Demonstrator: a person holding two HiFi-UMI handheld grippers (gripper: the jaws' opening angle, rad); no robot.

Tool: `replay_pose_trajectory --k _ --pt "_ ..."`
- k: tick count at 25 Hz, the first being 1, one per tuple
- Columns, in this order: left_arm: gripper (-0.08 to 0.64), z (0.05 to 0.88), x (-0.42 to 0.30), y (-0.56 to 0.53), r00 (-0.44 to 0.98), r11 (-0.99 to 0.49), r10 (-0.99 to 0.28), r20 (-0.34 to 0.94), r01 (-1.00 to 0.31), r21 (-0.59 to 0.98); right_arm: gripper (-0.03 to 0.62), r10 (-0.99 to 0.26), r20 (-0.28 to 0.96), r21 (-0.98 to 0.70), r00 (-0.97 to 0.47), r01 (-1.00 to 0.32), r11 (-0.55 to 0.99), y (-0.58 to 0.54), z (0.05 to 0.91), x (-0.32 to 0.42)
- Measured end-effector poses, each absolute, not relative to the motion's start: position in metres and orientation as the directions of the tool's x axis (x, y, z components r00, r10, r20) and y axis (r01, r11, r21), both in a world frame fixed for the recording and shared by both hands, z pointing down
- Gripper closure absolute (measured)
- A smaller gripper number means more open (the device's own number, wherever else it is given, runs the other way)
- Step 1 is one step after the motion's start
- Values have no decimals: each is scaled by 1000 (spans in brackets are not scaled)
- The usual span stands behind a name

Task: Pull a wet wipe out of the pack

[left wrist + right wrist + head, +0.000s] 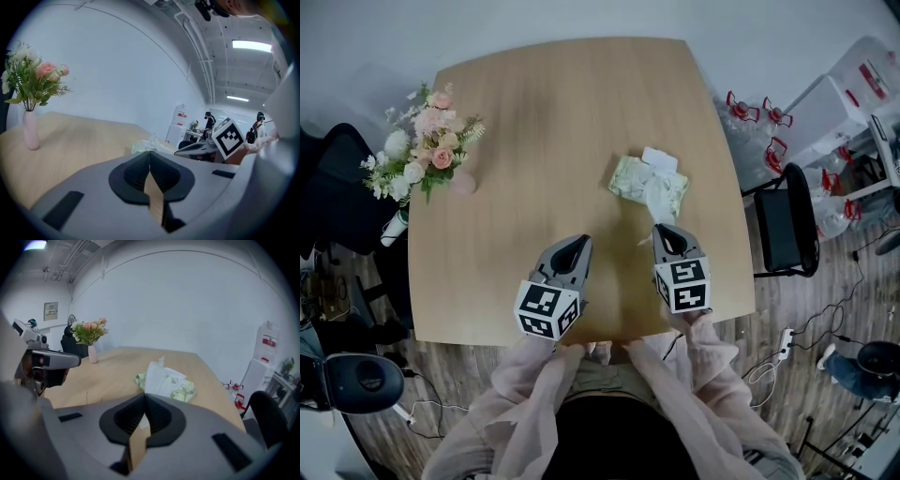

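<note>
Head view: the pack [630,176] is seen lying on the right half of the table [534,112], with a white wet wipe [660,199] drawn out of it toward the near edge. The wipe's near end runs right up to the tip of the right gripper [667,234], so the contact itself gets covered by the gripper body. The left gripper [572,251] is parked left of that, apart from the pack. Flowers [422,150] are set way over at the left edge.

Left gripper view: the jaws are pressed together with nothing between them, only a strip of tabletop is seen through the slot. Just a sliver of the pack is made out over the gripper body, far and to the right; the rest is cut off.

Right gripper view: the jaws are closed here too, and the wipe stands up straight ahead, its lower edge coming down to the jaw tips, where it looks pinched. The pack's near side is hidden behind the wipe; only green crumpled edges are shown left and right of it.
</note>
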State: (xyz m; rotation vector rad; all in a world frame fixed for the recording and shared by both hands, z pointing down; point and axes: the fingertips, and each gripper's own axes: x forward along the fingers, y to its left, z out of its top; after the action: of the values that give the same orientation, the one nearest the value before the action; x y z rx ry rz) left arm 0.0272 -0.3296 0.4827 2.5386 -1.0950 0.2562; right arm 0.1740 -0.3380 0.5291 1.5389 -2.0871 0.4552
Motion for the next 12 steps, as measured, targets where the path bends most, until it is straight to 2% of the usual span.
replay_pose_trajectory --k 12 --pt "546 480 26 -324 686 -641 -663 299 -727 246 580 -793 571 30 -212 -960 278 -329 525 178"
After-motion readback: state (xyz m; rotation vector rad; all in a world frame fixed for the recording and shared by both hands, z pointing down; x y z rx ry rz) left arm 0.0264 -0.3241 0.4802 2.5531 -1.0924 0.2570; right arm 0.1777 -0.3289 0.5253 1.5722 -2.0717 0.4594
